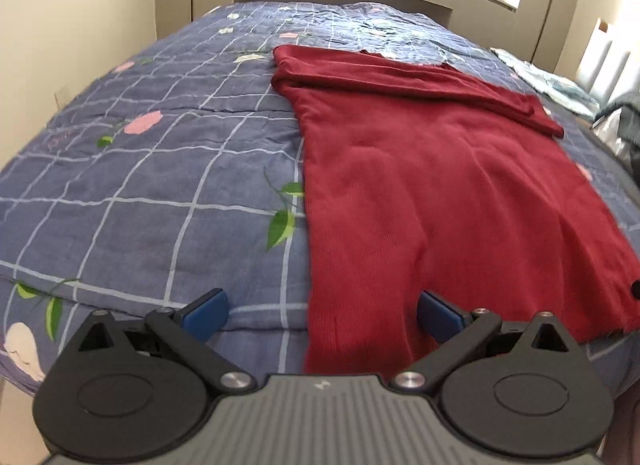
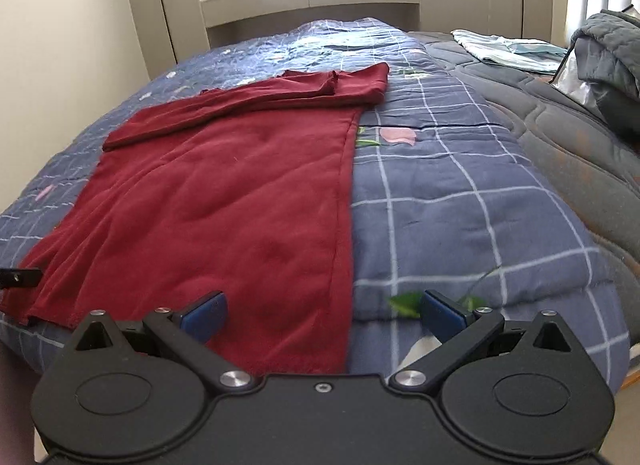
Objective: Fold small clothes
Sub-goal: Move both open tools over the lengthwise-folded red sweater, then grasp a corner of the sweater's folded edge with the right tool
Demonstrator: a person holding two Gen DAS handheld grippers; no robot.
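Observation:
A dark red long-sleeved garment (image 1: 432, 185) lies flat on the bed, sleeves folded across its far end, hem toward me. It also shows in the right wrist view (image 2: 224, 193). My left gripper (image 1: 322, 315) is open and empty, hovering over the garment's near left hem corner, with the left side edge between its blue fingertips. My right gripper (image 2: 322, 315) is open and empty over the near right hem corner, the right side edge between its fingertips. A bit of the left gripper (image 2: 20, 277) shows at the left edge of the right wrist view.
The bed carries a blue checked floral quilt (image 1: 160, 185), also in the right wrist view (image 2: 460, 193). A dark grey quilted cover (image 2: 560, 137), a pale folded cloth (image 2: 516, 49) and a dark bundle (image 2: 612, 53) lie to the right. Wall and window ledge stand beyond the bed.

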